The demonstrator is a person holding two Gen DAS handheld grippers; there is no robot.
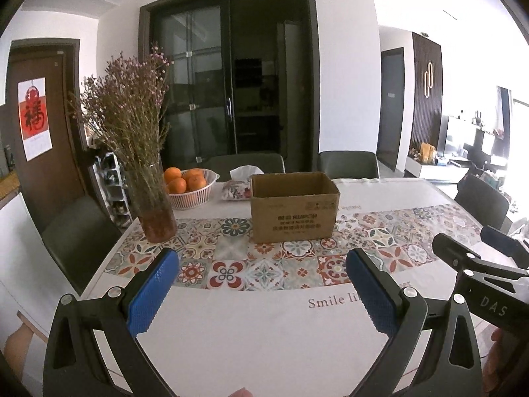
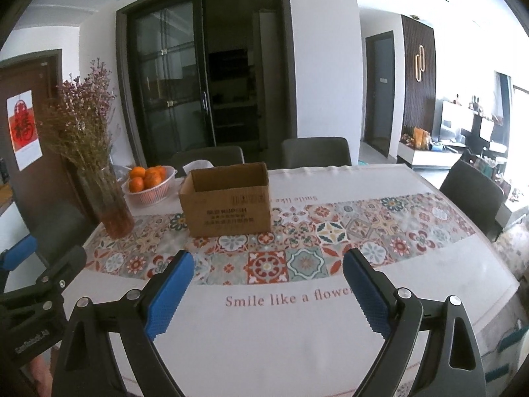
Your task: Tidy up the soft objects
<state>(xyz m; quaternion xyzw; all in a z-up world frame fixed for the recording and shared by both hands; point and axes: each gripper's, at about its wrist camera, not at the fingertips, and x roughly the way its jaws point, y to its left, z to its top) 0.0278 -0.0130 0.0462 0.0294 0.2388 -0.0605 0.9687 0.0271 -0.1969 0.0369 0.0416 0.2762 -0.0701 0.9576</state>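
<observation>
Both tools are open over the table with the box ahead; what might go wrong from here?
1. The glass vase of dried flowers stands close to the left of the cardboard box; a wide swing by the left tool may tip it.
2. The box is light and open-topped; the right tool may push it along the tablecloth.
3. No soft objects are visible.

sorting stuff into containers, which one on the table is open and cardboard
The cardboard box mid-table, top flaps open. The white basket holds oranges; the glass vase holds dried flowers.
</observation>
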